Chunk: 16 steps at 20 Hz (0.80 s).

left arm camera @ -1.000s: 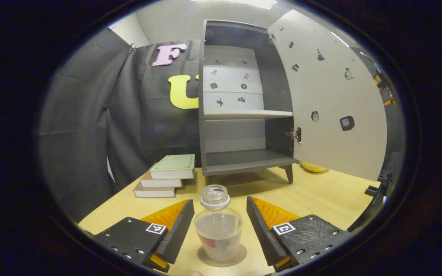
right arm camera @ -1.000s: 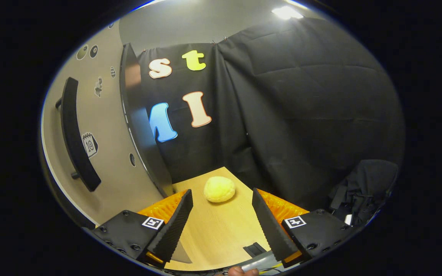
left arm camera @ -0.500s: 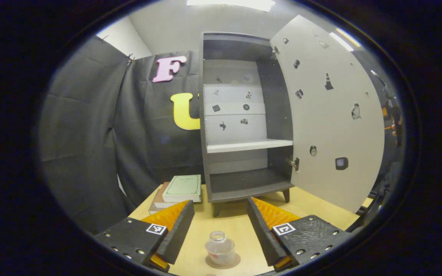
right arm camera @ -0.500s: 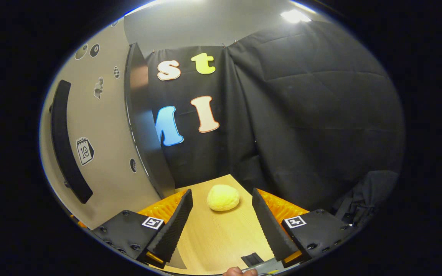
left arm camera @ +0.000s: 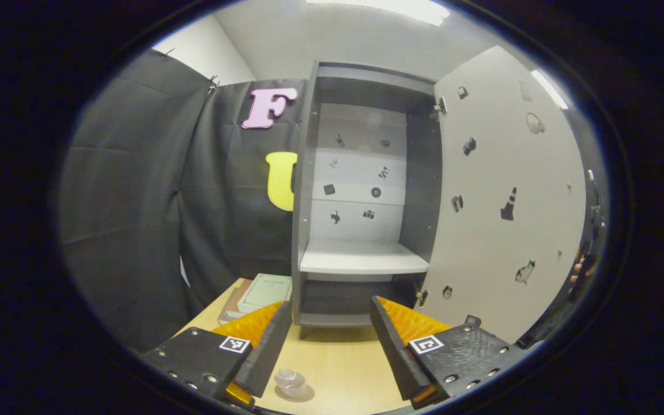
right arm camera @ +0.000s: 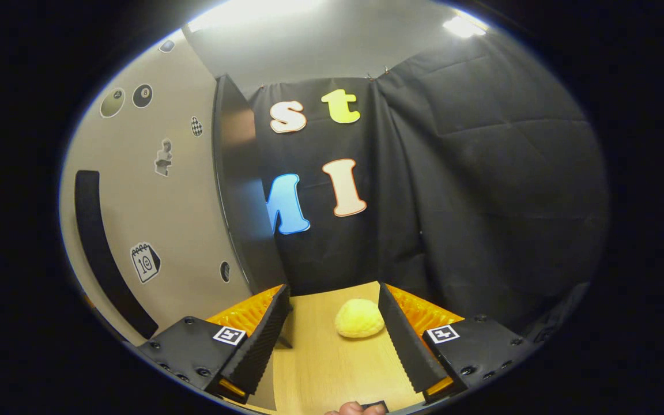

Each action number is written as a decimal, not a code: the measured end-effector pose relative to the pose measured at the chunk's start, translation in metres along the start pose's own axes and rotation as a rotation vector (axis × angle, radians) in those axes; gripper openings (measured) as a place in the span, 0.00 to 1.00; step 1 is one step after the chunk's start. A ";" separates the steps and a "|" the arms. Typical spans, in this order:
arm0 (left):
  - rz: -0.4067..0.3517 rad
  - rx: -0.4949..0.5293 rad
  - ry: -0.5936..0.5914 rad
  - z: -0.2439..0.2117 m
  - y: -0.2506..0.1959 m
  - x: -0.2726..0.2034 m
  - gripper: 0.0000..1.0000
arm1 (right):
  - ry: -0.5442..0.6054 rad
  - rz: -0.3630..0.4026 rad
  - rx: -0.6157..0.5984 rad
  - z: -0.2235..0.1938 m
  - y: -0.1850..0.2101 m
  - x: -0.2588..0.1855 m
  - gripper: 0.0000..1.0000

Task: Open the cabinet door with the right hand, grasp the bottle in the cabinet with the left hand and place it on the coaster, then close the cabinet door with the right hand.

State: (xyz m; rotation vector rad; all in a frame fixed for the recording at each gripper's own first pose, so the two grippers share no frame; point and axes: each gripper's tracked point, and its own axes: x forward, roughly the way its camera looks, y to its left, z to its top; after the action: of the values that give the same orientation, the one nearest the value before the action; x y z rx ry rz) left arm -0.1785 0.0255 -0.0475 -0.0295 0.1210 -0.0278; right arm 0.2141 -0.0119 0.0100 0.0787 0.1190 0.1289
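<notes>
Bottle (left arm camera: 290,380) at bottom centre-left of the left gripper view: clear, small in frame, standing on the coaster (left arm camera: 303,394), of which just a dark rim shows under it. Both on the light wooden table (left arm camera: 343,369). Bottle partly behind the inner edge of the lower-left finger; not touched by either finger.

Left gripper (left arm camera: 326,346) above and back from the bottle, jaws wide, nothing between them but table and cabinet base.

Cabinet (left arm camera: 361,196) upright at frame centre, dark grey carcass, pale back panel, one white shelf (left arm camera: 363,262) at mid-height; both compartments bare. Cabinet door (left arm camera: 505,202) swung open to the right of frame, pale inner face dotted with small dark stickers (a cone shape, a cat shape, others too small to tell). Stack of books (left arm camera: 260,291) at lower left of the cabinet, green cover on top; lettering on it unreadable. Black cloth wall behind and to the left; white ceiling and a strip light at top.

Right gripper view: door's outer face (right arm camera: 147,196) at left of frame, long black handle (right arm camera: 104,253) curving down the lower left, stickers including a calendar icon and two billiard balls. Right gripper (right arm camera: 332,340) jaws wide, holding nothing, well apart from the handle. Yellow rounded object (right arm camera: 359,318) on the table, seen between the fingers near the right one. Fingertip of a hand (right arm camera: 355,408) at the bottom edge.
</notes>
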 end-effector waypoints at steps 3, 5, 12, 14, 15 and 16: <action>0.053 0.006 0.019 0.018 0.006 -0.002 0.85 | 0.049 0.063 -0.023 0.000 0.011 0.000 0.98; 0.074 0.018 0.013 0.025 0.011 -0.001 0.82 | 0.086 0.097 -0.007 0.001 0.020 -0.008 0.98; 0.028 0.015 0.026 0.021 0.029 0.026 0.85 | 0.080 0.146 -0.033 0.024 0.071 -0.047 0.97; 0.011 0.030 0.022 0.023 0.042 0.035 0.83 | 0.072 0.118 -0.070 0.028 0.077 -0.057 0.92; 0.001 0.041 0.019 0.024 0.048 0.037 0.82 | 0.062 0.090 -0.097 0.031 0.077 -0.066 0.96; -0.006 0.049 0.018 0.024 0.054 0.039 0.82 | 0.049 0.059 -0.108 0.033 0.079 -0.068 0.91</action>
State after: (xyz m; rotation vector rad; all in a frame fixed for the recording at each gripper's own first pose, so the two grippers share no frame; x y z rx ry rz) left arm -0.1356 0.0794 -0.0298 0.0195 0.1382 -0.0374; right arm 0.1415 0.0544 0.0575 -0.0284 0.1580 0.1963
